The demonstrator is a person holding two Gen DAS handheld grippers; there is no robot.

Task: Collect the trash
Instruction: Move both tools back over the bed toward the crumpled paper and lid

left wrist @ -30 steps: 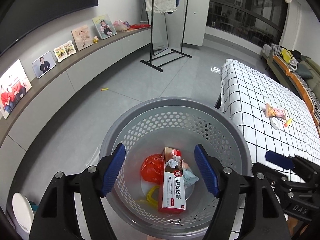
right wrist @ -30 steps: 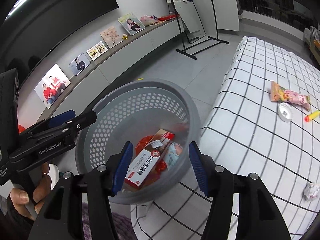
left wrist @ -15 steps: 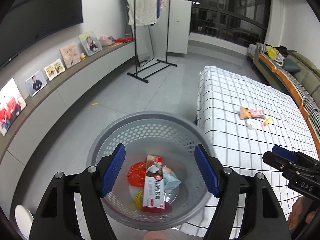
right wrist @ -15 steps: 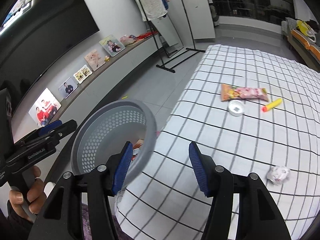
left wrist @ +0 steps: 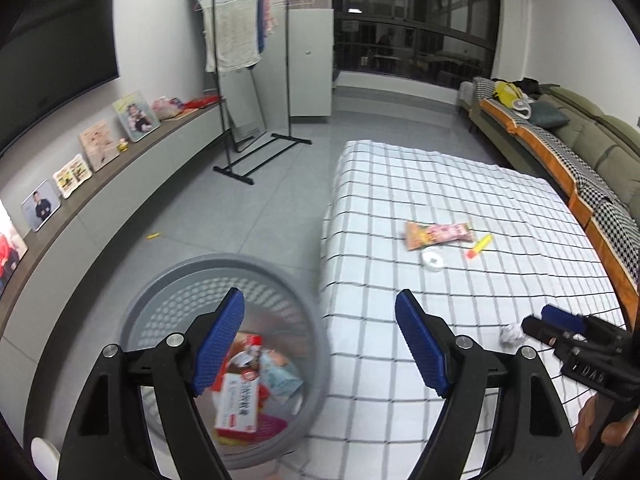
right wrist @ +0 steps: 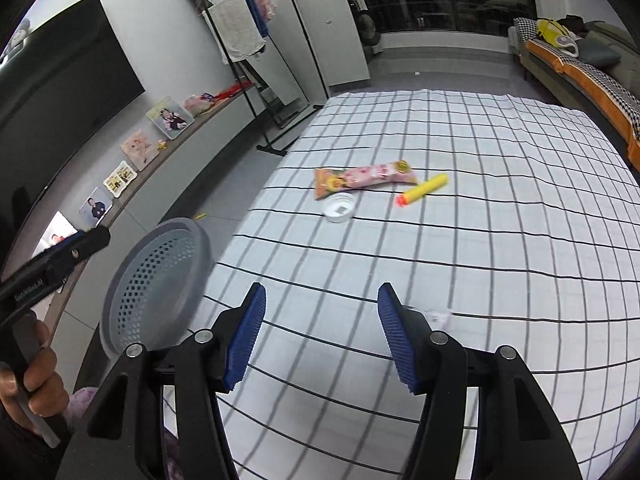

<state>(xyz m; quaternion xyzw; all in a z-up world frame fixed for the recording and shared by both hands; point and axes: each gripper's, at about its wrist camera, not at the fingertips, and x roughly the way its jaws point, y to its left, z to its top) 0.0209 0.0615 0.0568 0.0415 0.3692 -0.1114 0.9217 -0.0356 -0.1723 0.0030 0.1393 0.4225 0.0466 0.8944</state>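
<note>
A grey perforated basket (left wrist: 160, 292) (right wrist: 160, 280) stands on the floor by the table's left edge, holding a red-and-white box (left wrist: 236, 404) and other wrappers. On the checked tablecloth (right wrist: 480, 240) lie a pink snack wrapper (right wrist: 364, 176) (left wrist: 438, 234), a white lid (right wrist: 339, 208) (left wrist: 433, 258), a yellow foam dart (right wrist: 422, 189) (left wrist: 480, 245) and a crumpled paper ball (right wrist: 440, 317) (left wrist: 512, 334). My left gripper (left wrist: 320, 340) hangs over the basket's right rim, jaws opening, nothing between them. My right gripper (right wrist: 320, 334) is open and empty above the cloth, the paper ball just beyond its right finger.
A clothes rack (left wrist: 256, 80) and a mirror stand on the grey floor at the back. Framed photos (left wrist: 136, 116) line a low shelf on the left. A sofa (left wrist: 580, 152) runs along the right, close to the table. A yellow scrap (left wrist: 153, 235) lies on the floor.
Both grippers have swung right, from over the basket toward the table. The basket has slid to the left in both views, and the left jaws stand wider.
</note>
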